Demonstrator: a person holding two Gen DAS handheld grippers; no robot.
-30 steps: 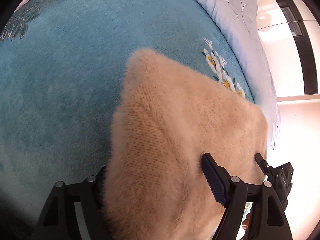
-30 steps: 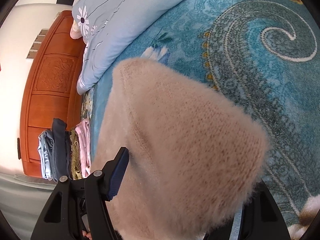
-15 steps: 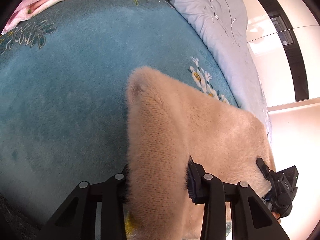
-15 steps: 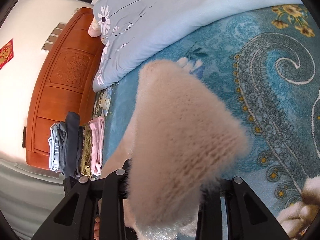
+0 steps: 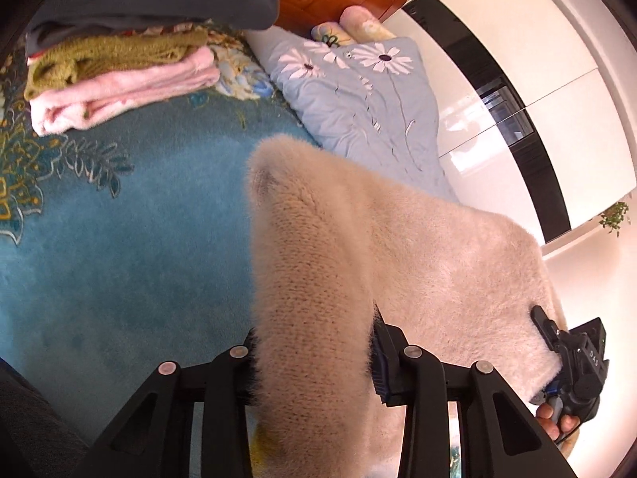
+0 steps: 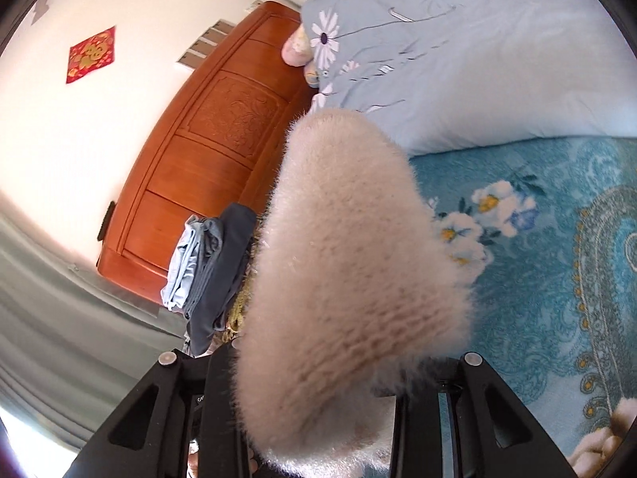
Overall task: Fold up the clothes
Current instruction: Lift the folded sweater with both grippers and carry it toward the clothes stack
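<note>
A fluffy beige knit sweater (image 5: 418, 263) hangs lifted above the teal floral blanket (image 5: 119, 247). My left gripper (image 5: 314, 362) is shut on one folded edge of it. My right gripper (image 6: 318, 382) is shut on the other edge of the sweater (image 6: 342, 263); that gripper also shows in the left wrist view (image 5: 573, 354) at the sweater's far side. The sweater hides both sets of pads.
A stack of folded clothes (image 5: 119, 55), pink, olive, dark grey and blue, lies at the blanket's far left; it also shows in the right wrist view (image 6: 211, 263). A light blue floral quilt (image 5: 366, 107) lies along the bed. An orange wooden headboard (image 6: 207, 151) stands behind.
Both grippers closed on the sweater's edges and lifted it off the blanket. The views tilted up, bringing the clothes stack, headboard and wall into sight.
</note>
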